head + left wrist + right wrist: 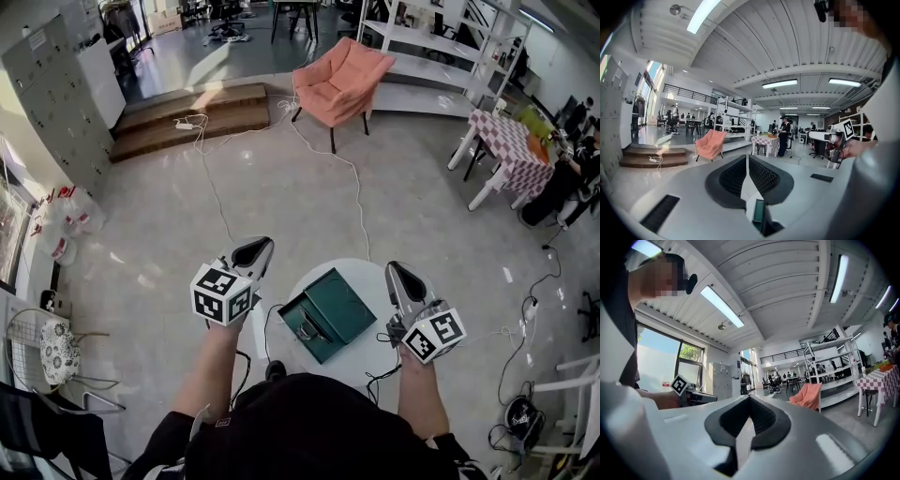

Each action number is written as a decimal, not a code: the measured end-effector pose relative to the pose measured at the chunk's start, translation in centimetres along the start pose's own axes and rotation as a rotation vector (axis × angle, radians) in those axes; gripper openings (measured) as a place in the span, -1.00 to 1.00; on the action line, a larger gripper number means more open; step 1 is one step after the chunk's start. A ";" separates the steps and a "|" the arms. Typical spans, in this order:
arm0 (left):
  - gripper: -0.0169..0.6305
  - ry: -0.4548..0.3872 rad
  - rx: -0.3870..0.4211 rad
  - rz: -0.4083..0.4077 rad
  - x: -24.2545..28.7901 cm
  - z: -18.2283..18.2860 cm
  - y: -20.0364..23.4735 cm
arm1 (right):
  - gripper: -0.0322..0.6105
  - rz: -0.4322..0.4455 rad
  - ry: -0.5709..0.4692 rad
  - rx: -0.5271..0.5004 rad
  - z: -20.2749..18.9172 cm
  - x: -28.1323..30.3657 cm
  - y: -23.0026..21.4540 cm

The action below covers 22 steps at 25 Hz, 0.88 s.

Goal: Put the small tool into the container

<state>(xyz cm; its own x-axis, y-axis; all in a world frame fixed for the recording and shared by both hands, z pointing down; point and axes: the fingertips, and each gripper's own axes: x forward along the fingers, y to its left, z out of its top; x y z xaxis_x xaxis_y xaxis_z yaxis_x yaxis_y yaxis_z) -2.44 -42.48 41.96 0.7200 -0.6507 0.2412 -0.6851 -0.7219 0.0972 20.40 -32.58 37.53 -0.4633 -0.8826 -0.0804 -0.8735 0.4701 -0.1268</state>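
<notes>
The round white table (370, 281) bears an open green container (339, 305) at its middle. Above the table's sides hang the left gripper (255, 249) and right gripper (399, 274), jaws closed, empty. A small grey tool (307, 327), hard to make out, lies inside the container.

Two hand-held grippers (254, 247) (399, 273), one green container (330, 311), one round table (357, 273).

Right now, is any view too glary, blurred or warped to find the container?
Head view: sharp, evenly lit, fisheye-bent; green container clear on the white table. Left gripper view: strip lights glare overhead, left claw soft up close. Right gripper view: bright window at left, right claw blurred.
</notes>
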 end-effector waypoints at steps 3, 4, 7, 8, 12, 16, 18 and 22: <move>-0.87 0.001 -0.005 -0.002 0.0 -0.2 0.0 | -0.87 0.005 0.011 -0.004 -0.3 0.1 0.2; -0.87 0.002 -0.005 -0.003 0.1 -0.2 0.0 | -0.87 0.005 0.013 -0.002 -0.3 0.2 0.2; -0.87 0.005 -0.008 -0.005 0.1 0.0 0.1 | -0.88 -0.003 0.024 0.002 -0.2 0.3 0.2; -0.87 0.005 -0.009 -0.005 0.1 0.0 0.1 | -0.88 -0.005 0.028 0.003 -0.3 0.4 0.2; -0.87 0.006 -0.009 -0.005 0.1 0.0 0.3 | -0.88 -0.010 0.036 0.003 -0.4 0.6 0.3; -0.87 0.007 -0.008 -0.003 0.2 -0.2 0.3 | -0.88 -0.004 0.033 0.003 -0.6 0.7 0.4; -0.87 0.008 -0.009 -0.004 0.3 -0.3 0.2 | -0.88 0.001 0.032 0.002 -0.9 0.7 0.4; -0.87 0.013 -0.011 -0.006 0.4 -0.5 0.2 | -0.88 -0.002 0.039 0.009 -0.9 0.9 0.3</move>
<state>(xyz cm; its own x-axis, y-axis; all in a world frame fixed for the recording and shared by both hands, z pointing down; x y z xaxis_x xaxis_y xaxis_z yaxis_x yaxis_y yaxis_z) -2.36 -42.81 42.58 0.7225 -0.6433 0.2534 -0.6821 -0.7231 0.1087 19.56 -33.27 38.26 -0.4671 -0.8832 -0.0411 -0.8732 0.4681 -0.1355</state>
